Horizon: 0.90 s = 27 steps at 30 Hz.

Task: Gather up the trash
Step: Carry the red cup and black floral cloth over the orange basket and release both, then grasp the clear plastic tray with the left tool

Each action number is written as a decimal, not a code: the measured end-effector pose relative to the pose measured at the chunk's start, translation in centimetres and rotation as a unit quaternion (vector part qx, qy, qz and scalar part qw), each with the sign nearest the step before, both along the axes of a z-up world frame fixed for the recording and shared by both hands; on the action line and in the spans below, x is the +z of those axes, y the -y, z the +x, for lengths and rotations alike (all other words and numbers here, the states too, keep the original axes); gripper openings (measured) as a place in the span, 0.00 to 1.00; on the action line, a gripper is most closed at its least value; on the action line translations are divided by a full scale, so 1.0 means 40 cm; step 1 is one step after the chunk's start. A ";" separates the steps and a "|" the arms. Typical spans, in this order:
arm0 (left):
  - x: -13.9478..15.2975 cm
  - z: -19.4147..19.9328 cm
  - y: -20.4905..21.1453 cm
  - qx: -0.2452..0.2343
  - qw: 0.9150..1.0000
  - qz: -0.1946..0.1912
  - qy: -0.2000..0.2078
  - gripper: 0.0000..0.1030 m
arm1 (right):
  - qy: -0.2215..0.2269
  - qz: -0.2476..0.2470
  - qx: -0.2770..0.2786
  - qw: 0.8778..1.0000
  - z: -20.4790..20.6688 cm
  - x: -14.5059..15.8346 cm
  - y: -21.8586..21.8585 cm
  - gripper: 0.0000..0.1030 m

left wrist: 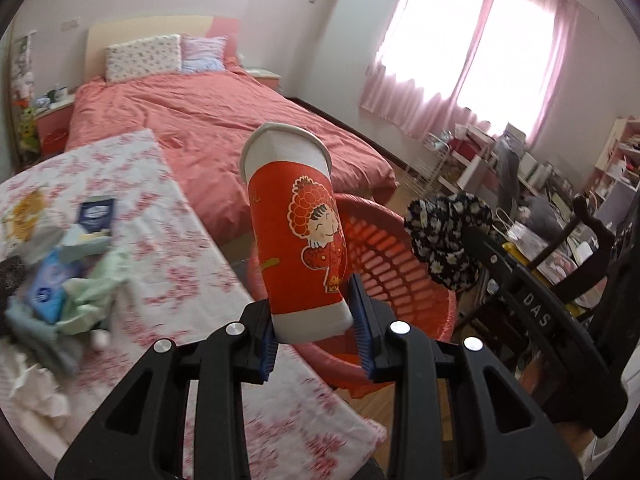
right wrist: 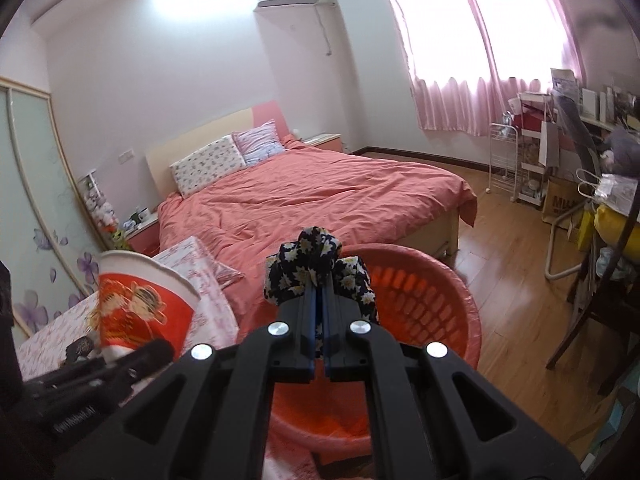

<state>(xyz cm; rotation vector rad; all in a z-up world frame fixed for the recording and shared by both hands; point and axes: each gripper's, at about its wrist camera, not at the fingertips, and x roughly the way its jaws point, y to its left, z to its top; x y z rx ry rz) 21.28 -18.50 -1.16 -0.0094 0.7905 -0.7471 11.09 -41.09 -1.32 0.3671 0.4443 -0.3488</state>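
Observation:
My left gripper (left wrist: pixel 314 320) is shut on the base of a red and white paper cup (left wrist: pixel 296 232) with a cartoon figure, held over the near rim of a red plastic basket (left wrist: pixel 392 248). The same cup (right wrist: pixel 140 304) shows at the left of the right wrist view. My right gripper (right wrist: pixel 320 300) is shut on a bunched dark cloth with white flowers (right wrist: pixel 316 268), above the basket (right wrist: pixel 420 304). That cloth (left wrist: pixel 444 236) hangs at the right of the left wrist view, over the basket's far side.
A table with a pink floral cover (left wrist: pixel 168 240) holds tissue packs, green cloth and crumpled paper (left wrist: pixel 36 392). Behind is a bed with a coral cover (right wrist: pixel 320 200). A dark wooden chair (right wrist: pixel 592 312) and cluttered shelves (left wrist: pixel 560 184) stand at the right.

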 end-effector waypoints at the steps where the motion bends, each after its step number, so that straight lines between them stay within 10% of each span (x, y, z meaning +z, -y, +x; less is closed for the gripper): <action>1: -0.001 0.005 0.012 -0.004 1.000 0.002 -0.003 0.31 | 0.000 0.003 -0.002 1.000 0.003 -0.007 0.015 0.03; 11: -0.033 0.022 0.102 -0.027 0.999 0.021 -0.018 0.31 | -0.005 0.024 -0.005 1.000 0.043 -0.050 0.079 0.05; 27: -0.038 0.012 0.059 0.013 0.999 0.040 -0.025 0.55 | -0.013 0.019 -0.030 0.999 0.017 -0.061 0.108 0.37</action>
